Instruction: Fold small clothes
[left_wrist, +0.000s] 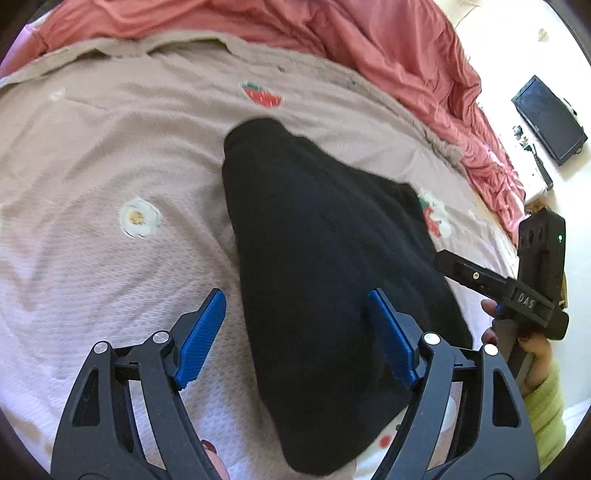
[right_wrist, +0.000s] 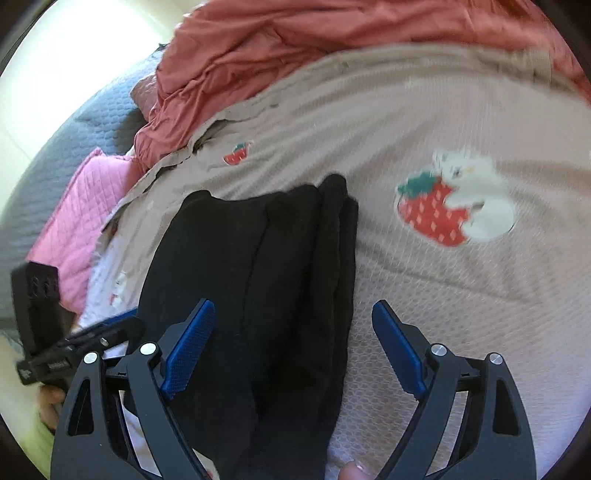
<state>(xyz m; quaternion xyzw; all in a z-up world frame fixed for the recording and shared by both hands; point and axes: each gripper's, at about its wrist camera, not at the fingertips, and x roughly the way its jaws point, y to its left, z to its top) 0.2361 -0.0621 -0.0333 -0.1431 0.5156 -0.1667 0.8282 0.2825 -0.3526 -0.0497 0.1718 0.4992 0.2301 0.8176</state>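
Black garment (left_wrist: 325, 280) folded into a long tapering bundle, lying on the beige strawberry-print blanket (left_wrist: 110, 155) that covers the bed. Narrow end toward the rumpled coral-red bedding (left_wrist: 388, 40) at the far side; broad end near the cameras. Layered folded edges stacked along one long side in the right wrist view (right_wrist: 332, 236), running straight down toward the lens. Left gripper (left_wrist: 295, 332) spread wide, holding nothing, one blue pad (left_wrist: 201, 339) over bare blanket, the other over black cloth. Right gripper (right_wrist: 293, 343) likewise wide apart and empty, one pad above the garment, the other above blanket beside the stacked edges. Broad open blanket on both long sides of the bundle, printed strawberry (right_wrist: 432, 210) well clear. Pink quilted pillow (right_wrist: 81, 221) off past the blanket's edge. Yellow-green sleeve (left_wrist: 546, 413) at the frame's margin.
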